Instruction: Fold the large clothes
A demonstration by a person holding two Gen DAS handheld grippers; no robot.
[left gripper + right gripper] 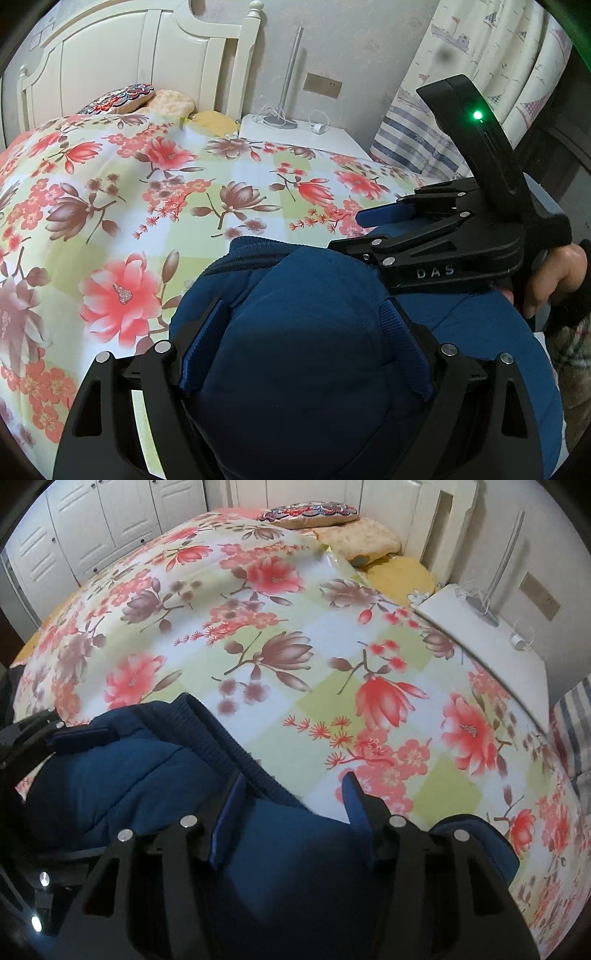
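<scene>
**Blue jacket bundled at the near edge of the bed, fold well along**

Nearest the left wrist camera, the left gripper [306,347] is sitting with its fingers [201,347] spread wide around a rounded hump of the blue padded jacket [306,369]. The blue pads are lying against the sides of the hump rather than pinching it flat, so whether they are actually squeezing the cloth is not something I can tell. In the right wrist view, the right gripper [295,812] is likewise straddling a bulge of the same jacket, its fingers [229,812] wide apart, with cloth filling the lower part of the gap; a firm hold is not shown there either.

The jacket is lying at the near edge of the bed [332,657], gathered into a thick, compact bundle with its ribbed hem [236,746] running along the far side. Judging from this shape, the main folds seem to be done, and what looks left is pressing, squaring up or one last fold.

The right gripper is coming in from the right side, seen in the left view, lying nearly level over the bundle with a bare hand [557,280] wrapped around its handle. Both tools are pointing toward the headboard [122,62].

Farther off, the floral cover is stretching to the pillows [332,524], with a white nightstand [306,136] at the bed's far right corner.
</scene>
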